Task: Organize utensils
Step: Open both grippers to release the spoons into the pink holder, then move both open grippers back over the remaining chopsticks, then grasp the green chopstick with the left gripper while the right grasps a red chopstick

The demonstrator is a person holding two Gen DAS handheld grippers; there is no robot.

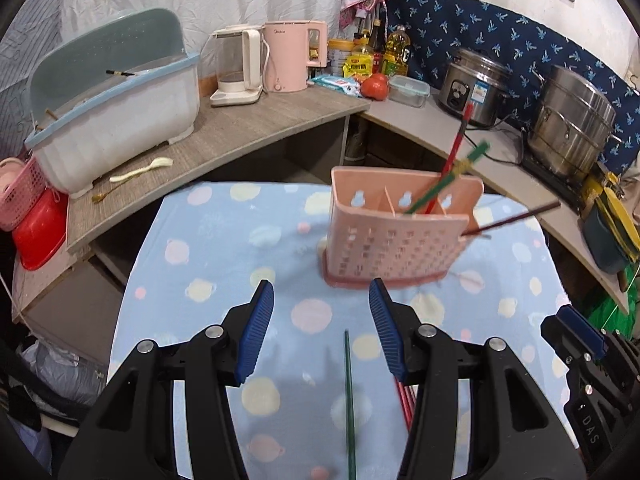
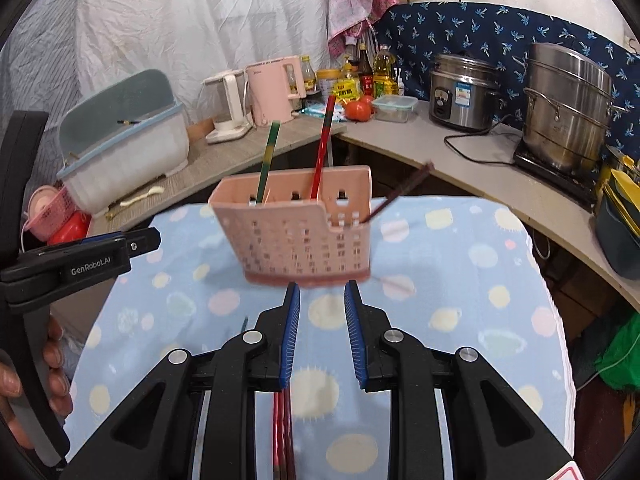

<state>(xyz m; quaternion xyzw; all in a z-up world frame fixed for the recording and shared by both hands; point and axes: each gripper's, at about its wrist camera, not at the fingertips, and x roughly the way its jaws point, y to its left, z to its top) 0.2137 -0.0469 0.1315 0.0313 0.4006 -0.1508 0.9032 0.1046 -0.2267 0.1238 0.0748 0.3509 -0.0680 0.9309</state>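
Pink kettle [image 1: 290,56], rice cooker [image 1: 472,86], steamer pot [image 1: 572,124]

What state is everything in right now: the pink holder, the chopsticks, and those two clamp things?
Pink holder: upright on the dotted cloth.
Red chopstick: standing tilted in the holder.
Green chopstick: leaning in the holder.
Dark chopstick: poking out of the holder's end.
Loose green chopstick: lying flat on the cloth.
Left gripper: jaws open, empty.
Right gripper: jaws open, empty.

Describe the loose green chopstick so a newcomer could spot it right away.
Find the blue spotted cloth with the pink holder. The green chopstick lies flat in front of it, alone; red chopsticks lie beside it, and others stand in the holder.
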